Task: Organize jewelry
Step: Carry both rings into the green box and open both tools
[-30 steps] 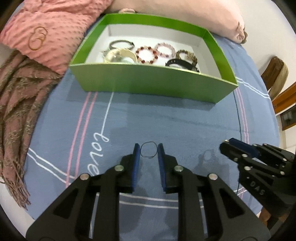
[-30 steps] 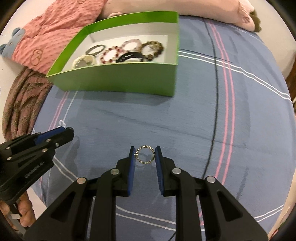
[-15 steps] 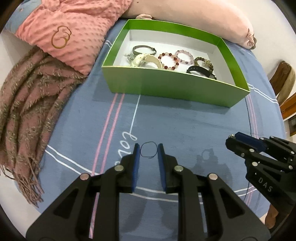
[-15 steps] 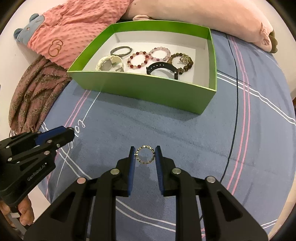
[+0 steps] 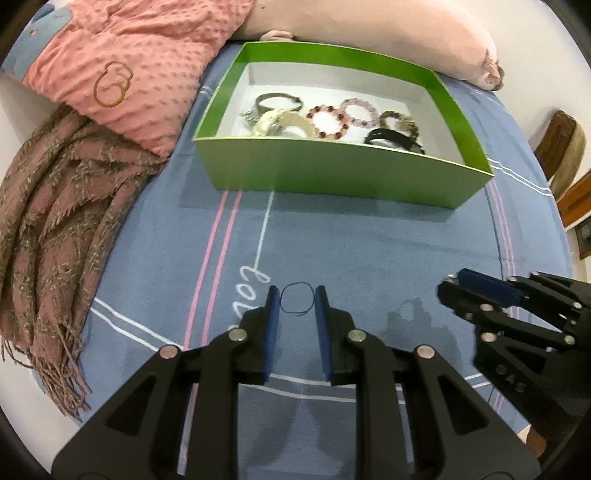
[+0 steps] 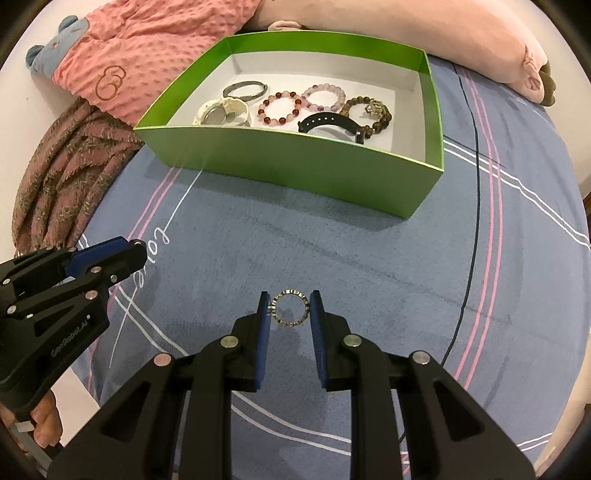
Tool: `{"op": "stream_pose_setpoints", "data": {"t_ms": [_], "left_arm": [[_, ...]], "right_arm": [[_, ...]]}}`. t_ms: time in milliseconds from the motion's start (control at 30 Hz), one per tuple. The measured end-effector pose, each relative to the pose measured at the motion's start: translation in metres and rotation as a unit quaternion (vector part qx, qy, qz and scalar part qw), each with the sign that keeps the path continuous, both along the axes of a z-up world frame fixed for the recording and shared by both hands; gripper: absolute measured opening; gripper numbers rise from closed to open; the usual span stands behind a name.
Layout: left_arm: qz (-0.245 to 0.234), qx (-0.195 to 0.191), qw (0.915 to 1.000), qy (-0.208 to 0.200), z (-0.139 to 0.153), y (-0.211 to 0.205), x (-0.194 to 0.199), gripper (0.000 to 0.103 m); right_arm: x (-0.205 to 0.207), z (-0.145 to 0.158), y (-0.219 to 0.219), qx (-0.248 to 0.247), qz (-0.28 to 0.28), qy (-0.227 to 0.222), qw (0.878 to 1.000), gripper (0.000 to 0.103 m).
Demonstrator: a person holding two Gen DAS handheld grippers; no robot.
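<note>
My left gripper [image 5: 297,301] is shut on a thin black cord loop [image 5: 285,297], held above the blue bedsheet. My right gripper [image 6: 289,308] is shut on a silver beaded ring bracelet [image 6: 277,300], also held above the sheet. A green box [image 5: 332,177] with a white inside lies ahead; it also shows in the right wrist view [image 6: 295,162]. Inside it lie several bracelets and watches: a red bead bracelet [image 6: 279,108], a pink bead bracelet [image 6: 325,96], a black watch [image 6: 328,123], a white watch [image 6: 223,112]. The right gripper shows at the right of the left wrist view [image 5: 513,314].
A blue striped bedsheet [image 6: 369,251] covers the bed. A pink dotted cushion [image 5: 122,66] and a brown fringed scarf [image 5: 55,229] lie to the left. A long pink pillow [image 5: 369,29] lies behind the box. The left gripper shows at the left of the right wrist view [image 6: 66,280].
Both grippers have pulled back and risen with their pieces still held; the box now sits farther off and more of its inside shows.
</note>
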State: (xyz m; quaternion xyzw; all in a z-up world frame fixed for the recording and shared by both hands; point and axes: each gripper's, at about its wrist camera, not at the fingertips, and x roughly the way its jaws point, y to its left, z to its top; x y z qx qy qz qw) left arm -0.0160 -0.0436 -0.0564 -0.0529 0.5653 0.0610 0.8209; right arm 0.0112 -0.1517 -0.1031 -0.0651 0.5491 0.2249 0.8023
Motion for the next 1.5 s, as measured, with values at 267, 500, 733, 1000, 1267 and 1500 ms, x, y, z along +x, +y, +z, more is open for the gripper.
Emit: {"op": "stream_pose_setpoints", "data": {"t_ms": [267, 500, 733, 1000, 1267, 1500], "left_arm": [[0.014, 0.02, 0.9997, -0.009, 0.002, 0.0, -0.007, 0.02], [0.021, 0.021, 0.9994, -0.018, 0.005, 0.006, -0.003, 0.02], [0.01, 0.019, 0.9997, -0.012, 0.0, 0.009, 0.005, 0.02], [-0.009, -0.004, 0.9998, -0.018, 0.008, 0.018, 0.02, 0.02], [-0.004, -0.032, 0.9976, -0.061, 0.048, 0.046, 0.055, 0.02], [-0.019, -0.037, 0.9955, -0.086, 0.065, 0.058, 0.104, 0.02]], "right_arm": [[0.003, -0.003, 0.005, -0.011, 0.009, -0.005, 1.0, 0.021], [0.014, -0.002, 0.012, -0.028, 0.015, 0.0, 0.999, 0.021], [0.016, -0.006, 0.019, -0.033, 0.017, 0.005, 0.999, 0.021], [0.025, 0.009, 0.008, -0.017, -0.014, -0.008, 1.0, 0.021], [0.055, 0.068, -0.006, 0.059, -0.056, -0.055, 0.995, 0.021], [0.096, 0.073, 0.005, 0.053, -0.071, -0.079, 0.993, 0.021]]}}
